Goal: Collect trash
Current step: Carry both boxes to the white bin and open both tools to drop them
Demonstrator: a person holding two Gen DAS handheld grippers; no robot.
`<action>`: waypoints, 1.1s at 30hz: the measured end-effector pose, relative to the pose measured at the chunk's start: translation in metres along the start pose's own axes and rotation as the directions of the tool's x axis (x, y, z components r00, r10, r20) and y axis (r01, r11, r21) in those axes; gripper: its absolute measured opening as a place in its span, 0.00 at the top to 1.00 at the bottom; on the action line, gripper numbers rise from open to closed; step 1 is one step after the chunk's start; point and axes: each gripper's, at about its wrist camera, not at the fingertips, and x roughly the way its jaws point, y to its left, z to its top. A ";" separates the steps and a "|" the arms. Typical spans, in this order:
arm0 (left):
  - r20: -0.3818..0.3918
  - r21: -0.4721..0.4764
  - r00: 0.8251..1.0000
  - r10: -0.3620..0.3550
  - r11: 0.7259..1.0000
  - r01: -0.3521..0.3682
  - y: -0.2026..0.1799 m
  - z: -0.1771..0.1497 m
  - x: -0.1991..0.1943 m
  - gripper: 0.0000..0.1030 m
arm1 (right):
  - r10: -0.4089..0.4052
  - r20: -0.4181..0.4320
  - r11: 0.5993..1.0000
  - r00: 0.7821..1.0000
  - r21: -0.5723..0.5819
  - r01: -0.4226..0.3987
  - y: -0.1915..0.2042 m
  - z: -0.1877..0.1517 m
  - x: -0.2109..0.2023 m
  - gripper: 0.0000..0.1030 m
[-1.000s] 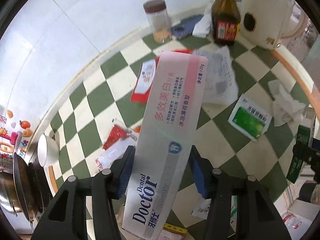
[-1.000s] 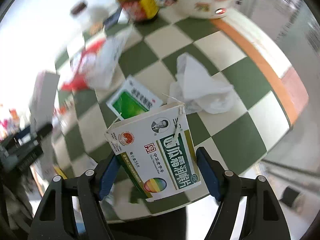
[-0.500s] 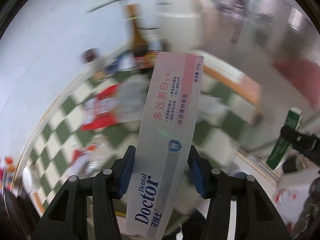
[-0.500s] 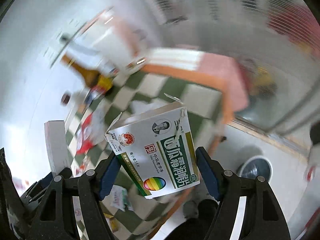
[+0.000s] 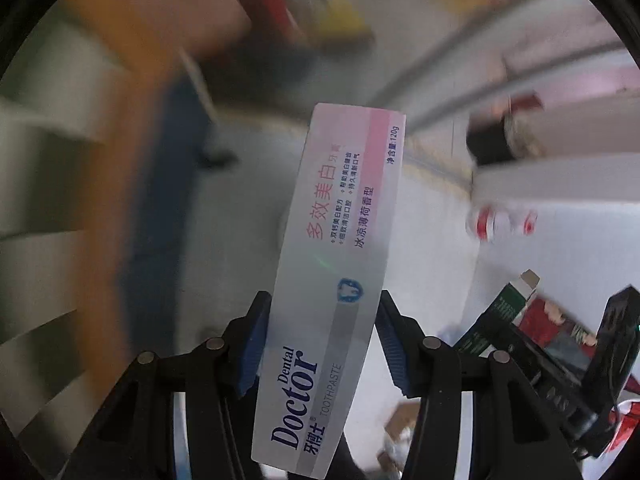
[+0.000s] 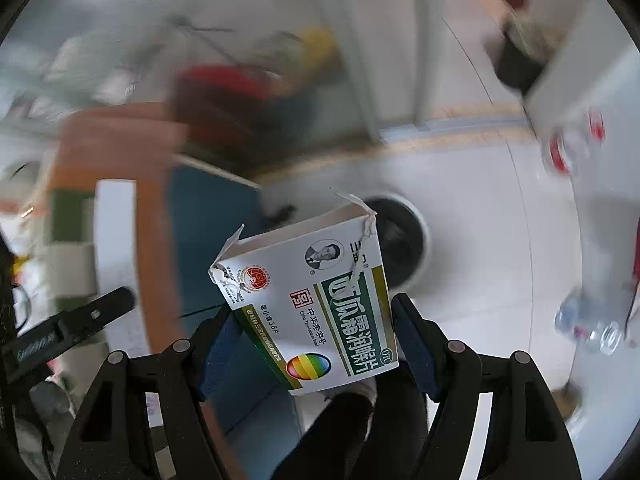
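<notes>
My left gripper (image 5: 322, 344) is shut on a long white and pink toothpaste box (image 5: 332, 272) and holds it in the air beside the table. My right gripper (image 6: 316, 344) is shut on a torn white and green medicine box (image 6: 316, 300). Below the medicine box, on the pale floor, stands a round white bin with a dark inside (image 6: 400, 236), partly hidden by the box. The right gripper with its green box also shows at the right of the left wrist view (image 5: 520, 332).
The orange-edged table with the green and white checked cloth (image 5: 132, 128) is at my left, blurred. A clear plastic bottle (image 6: 592, 328) lies on the floor at the right. Red and dark objects (image 6: 224, 92) stand beyond the table. A white wall or cabinet (image 5: 560, 184) is at the right.
Both grippers have swung away from the tabletop and out over the floor, each still holding its box. The table has slid to the left and the bin has come under the right gripper.
</notes>
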 end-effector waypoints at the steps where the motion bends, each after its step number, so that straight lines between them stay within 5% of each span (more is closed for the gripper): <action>1: -0.052 -0.001 0.999 -0.008 1.000 0.008 -0.004 0.014 0.046 0.53 | -0.008 -0.015 1.000 1.000 0.025 0.009 -0.025 0.006 0.029 0.27; 4: -0.174 -0.007 0.984 -0.025 1.000 0.024 -0.010 0.042 0.160 0.53 | 0.010 -0.054 0.996 0.998 0.089 -0.005 -0.071 0.018 0.105 0.27; 9: -0.284 -0.021 0.958 -0.040 0.999 0.036 -0.010 0.076 0.294 0.49 | 0.060 -0.134 0.984 0.989 0.175 -0.036 -0.125 0.029 0.227 0.27; 12: -0.269 -0.014 0.963 -0.013 1.000 0.010 -0.010 0.083 0.321 0.04 | 0.090 -0.180 0.979 0.980 0.197 -0.053 -0.142 0.034 0.275 0.26; 13: -0.261 -0.020 0.965 -0.007 1.000 0.001 -0.005 0.083 0.326 0.00 | 0.093 -0.193 0.978 0.977 0.202 -0.053 -0.147 0.035 0.291 0.26; 14: -0.259 -0.026 0.966 -0.002 1.000 -0.004 -0.004 0.084 0.327 0.00 | 0.094 -0.201 0.978 0.975 0.201 -0.053 -0.149 0.037 0.302 0.24; 16: -0.243 -0.025 0.970 0.032 0.999 -0.040 0.006 0.077 0.325 0.00 | 0.081 -0.211 0.980 0.974 0.193 -0.040 -0.149 0.036 0.316 0.00; 21: -0.062 0.053 0.977 0.206 0.978 -0.203 0.009 0.060 0.288 0.00 | 0.028 -0.168 0.987 0.985 0.159 -0.001 -0.143 0.034 0.306 0.00; 25: 0.081 0.105 0.943 0.323 0.938 -0.330 0.000 0.044 0.255 0.00 | -0.092 -0.123 0.991 0.988 0.081 0.102 -0.132 0.034 0.281 0.00; 33: 0.155 0.112 0.929 0.335 0.929 -0.354 -0.015 -0.001 0.164 0.00 | -0.195 -0.011 0.981 0.981 -0.009 0.195 -0.095 0.018 0.186 0.00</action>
